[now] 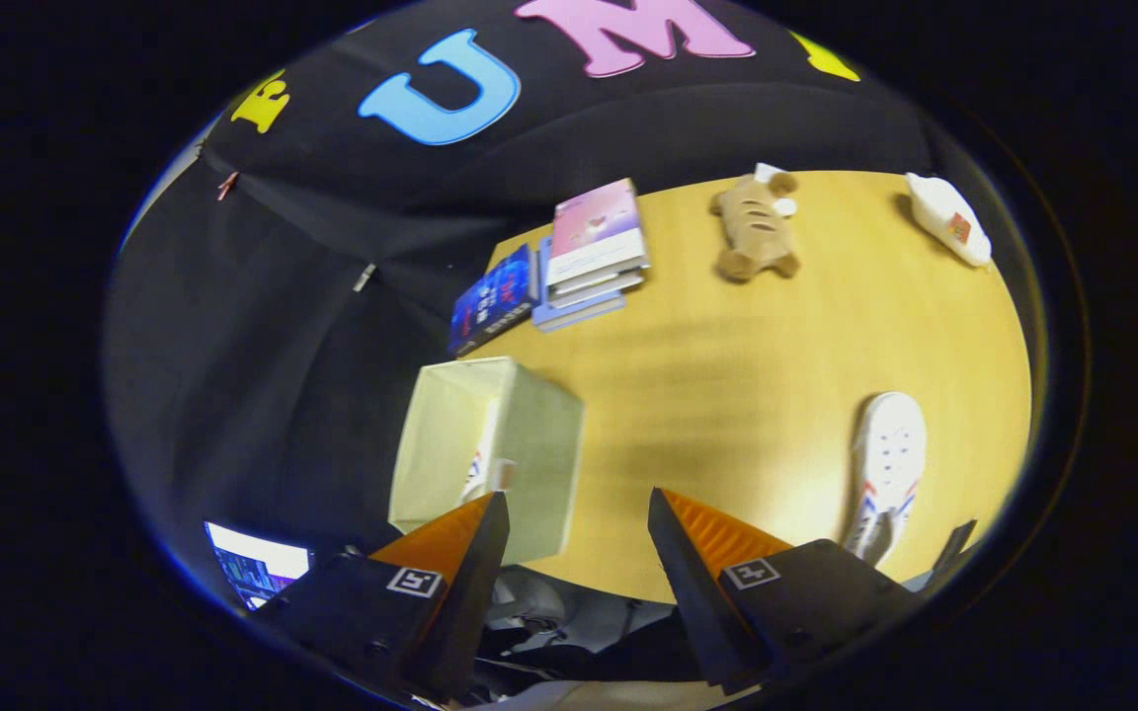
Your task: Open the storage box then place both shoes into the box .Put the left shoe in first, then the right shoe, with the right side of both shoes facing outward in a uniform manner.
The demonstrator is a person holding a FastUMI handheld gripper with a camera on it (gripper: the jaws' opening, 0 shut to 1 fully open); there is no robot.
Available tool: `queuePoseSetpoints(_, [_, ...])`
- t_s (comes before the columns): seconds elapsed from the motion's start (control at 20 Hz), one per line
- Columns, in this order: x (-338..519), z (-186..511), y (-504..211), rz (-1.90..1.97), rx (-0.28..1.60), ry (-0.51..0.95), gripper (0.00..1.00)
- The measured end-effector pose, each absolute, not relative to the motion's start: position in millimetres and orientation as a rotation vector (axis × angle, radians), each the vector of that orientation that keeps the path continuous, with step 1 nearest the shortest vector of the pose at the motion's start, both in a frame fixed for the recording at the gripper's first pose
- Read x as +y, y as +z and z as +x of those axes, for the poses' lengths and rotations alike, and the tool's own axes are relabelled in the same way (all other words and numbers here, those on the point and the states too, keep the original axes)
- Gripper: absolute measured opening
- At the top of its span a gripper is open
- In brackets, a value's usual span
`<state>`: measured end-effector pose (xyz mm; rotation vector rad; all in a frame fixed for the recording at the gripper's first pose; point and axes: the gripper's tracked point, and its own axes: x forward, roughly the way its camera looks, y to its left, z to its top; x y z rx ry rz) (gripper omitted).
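Wooden table, gripper raised above its near edge.
Its fingers stood apart, empty; storage box held one shoe, the other white shoe lay near the right edge.

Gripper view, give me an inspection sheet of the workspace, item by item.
Surface: wooden table, bare in the middle.
Job's things: storage box open at the table's edge, one shoe inside; second white shoe on the table, ahead of the right finger.
Clutter: stack of books, blue book beside it, plush toy, white pouch.
Grippers: tool open, holding nothing.
Cables: nothing seen.
Surroundings: black cloth wall; a lit screen below the box.
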<state>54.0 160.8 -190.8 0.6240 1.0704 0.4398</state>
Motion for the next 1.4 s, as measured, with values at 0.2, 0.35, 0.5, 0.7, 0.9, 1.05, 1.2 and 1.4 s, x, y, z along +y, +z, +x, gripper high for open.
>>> queuePoseSetpoints(0.2, [45,42,-265,0.558,1.122,0.231,0.87])
queuePoseSetpoints(0.35, [-18,20,-316,0.531,1.190,0.116,0.87])
queuePoseSetpoints(0.5, [-52,14,-372,0.485,1.265,0.059,0.87])
queuePoseSetpoints(0.7, [-60,14,-423,0.473,1.347,0.042,0.87])
queuePoseSetpoints(0.9, [-43,12,-442,0.465,1.401,0.094,0.86])
queuePoseSetpoints(1.05, [-23,14,-441,0.474,1.422,0.154,0.86])
queuePoseSetpoints(1.2, [-15,18,-445,0.448,1.426,0.188,0.82])
queuePoseSetpoints(1.4, [-25,20,-453,0.415,1.441,0.175,0.53])
